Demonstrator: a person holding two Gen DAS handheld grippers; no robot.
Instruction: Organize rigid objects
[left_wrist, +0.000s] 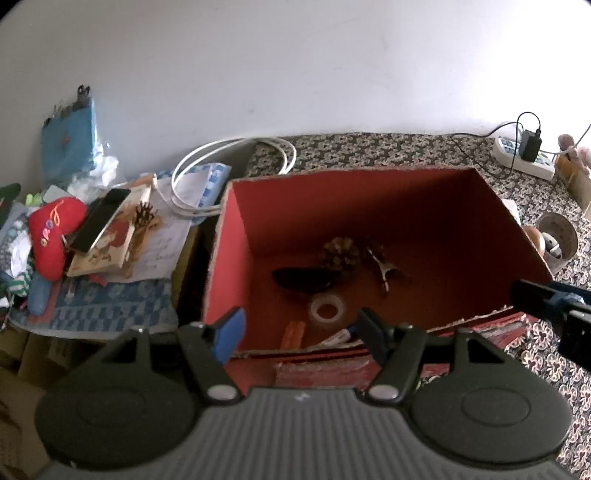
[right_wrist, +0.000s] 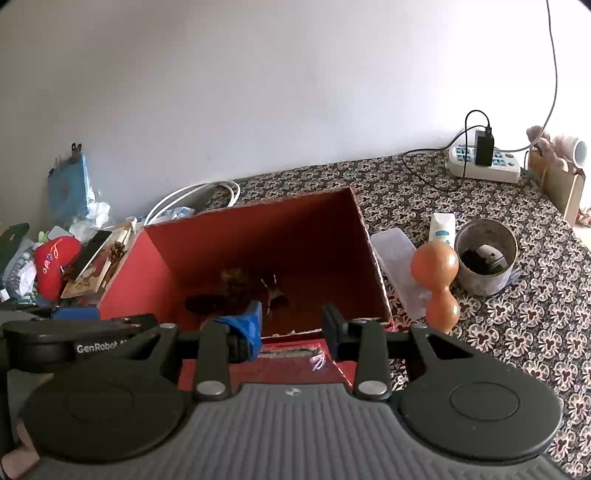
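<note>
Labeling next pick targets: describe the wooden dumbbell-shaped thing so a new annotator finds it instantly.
Start at the open red box on the patterned tablecloth. Just outside the box's right wall, a wooden piece stands next to a grey metal cup. It alone is glossy orange-brown with two stacked round bulbs.

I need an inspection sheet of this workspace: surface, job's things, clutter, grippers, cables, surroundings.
Surface: patterned cloth.
Job's things: red box holds a pine cone, a tape roll and a dark oval thing; wooden gourd shape and metal tin stand outside.
Clutter: red plush, phone, papers.
Grippers: left gripper and right gripper open, nothing between the fingers.
Cables: white cable; power strip with a charger.
Surroundings: white wall.
</note>
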